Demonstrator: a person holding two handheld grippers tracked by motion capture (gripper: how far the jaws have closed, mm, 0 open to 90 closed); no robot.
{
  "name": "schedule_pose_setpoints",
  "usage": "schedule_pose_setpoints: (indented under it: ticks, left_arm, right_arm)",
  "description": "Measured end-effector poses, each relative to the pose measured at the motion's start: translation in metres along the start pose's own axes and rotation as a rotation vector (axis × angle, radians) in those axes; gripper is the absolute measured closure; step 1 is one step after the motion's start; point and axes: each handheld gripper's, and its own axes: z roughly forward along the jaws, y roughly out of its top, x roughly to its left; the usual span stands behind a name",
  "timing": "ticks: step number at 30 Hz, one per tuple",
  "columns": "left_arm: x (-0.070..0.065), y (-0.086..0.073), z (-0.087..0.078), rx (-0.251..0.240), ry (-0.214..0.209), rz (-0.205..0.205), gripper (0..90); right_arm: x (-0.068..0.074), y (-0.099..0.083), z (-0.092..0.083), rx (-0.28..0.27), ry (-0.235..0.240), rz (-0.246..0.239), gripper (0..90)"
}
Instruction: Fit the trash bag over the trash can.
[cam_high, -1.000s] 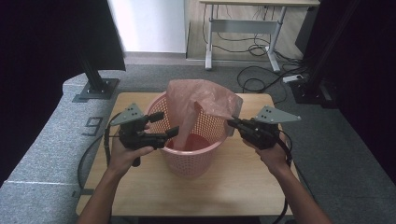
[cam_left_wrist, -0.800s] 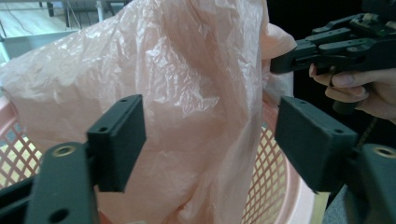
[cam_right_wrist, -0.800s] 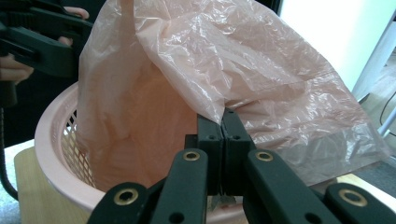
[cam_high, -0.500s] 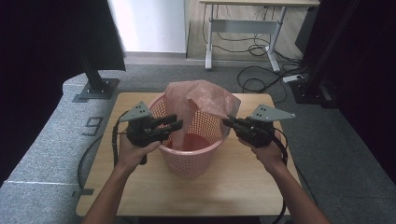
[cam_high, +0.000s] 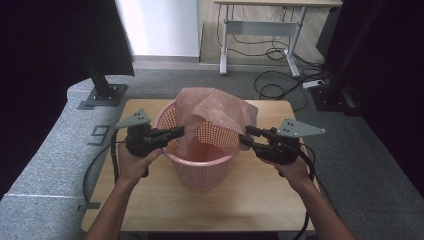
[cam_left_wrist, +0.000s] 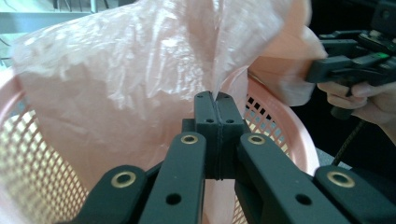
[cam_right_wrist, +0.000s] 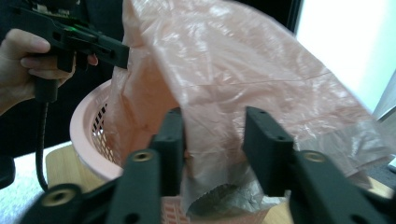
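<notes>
A pink mesh basket (cam_high: 200, 170) stands in the middle of the wooden table (cam_high: 150, 205). A thin pink plastic bag (cam_high: 215, 107) drapes over its far rim and hangs inside. My left gripper (cam_high: 179, 132) is at the basket's left rim; its jaws have just closed and are shut on a fold of the bag (cam_left_wrist: 116, 70), which rises from between the tips of the left gripper (cam_left_wrist: 215, 98). At the right rim my right gripper (cam_high: 245, 136) has just been opening. In its own view the right gripper (cam_right_wrist: 215, 116) stands open with the bag's edge (cam_right_wrist: 243, 70) hanging loose between the jaws.
A black stand base (cam_high: 102, 95) sits on the grey floor behind the table's left corner, another black base (cam_high: 335, 97) at the right. Behind is a desk frame (cam_high: 260, 30) with cables on the floor. Each gripper's cable trails off the table's sides.
The left gripper moved right to the bag's edge and its jaws closed on the plastic. The right gripper's jaws, shut on the bag before, have spread apart.
</notes>
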Motion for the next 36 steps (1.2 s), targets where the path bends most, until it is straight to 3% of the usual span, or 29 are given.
schedule_pose_setpoints:
  ticks: [3, 11, 21, 26, 36]
  left_arm:
    - [0.004, -0.003, -0.007, -0.003, 0.001, -0.014, 89.9]
    - [0.007, -0.008, -0.018, 0.002, 0.022, -0.005, 89.9]
    - [0.015, -0.014, -0.03, -0.009, 0.061, -0.03, 89.9]
    - [0.016, -0.015, -0.032, -0.01, 0.065, -0.034, 89.9]
    - [0.015, -0.014, -0.031, -0.005, 0.061, -0.026, 89.8]
  right_arm:
    - [0.001, -0.008, -0.01, 0.0, -0.012, -0.004, 46.7]
    - [0.002, -0.022, -0.028, -0.007, -0.004, -0.007, 40.2]
    - [0.001, -0.047, -0.044, 0.035, -0.011, 0.017, 36.6]
    - [-0.001, -0.052, -0.042, 0.044, -0.011, 0.03, 36.6]
    - [0.016, -0.045, -0.029, 0.034, 0.088, 0.019, 38.4]
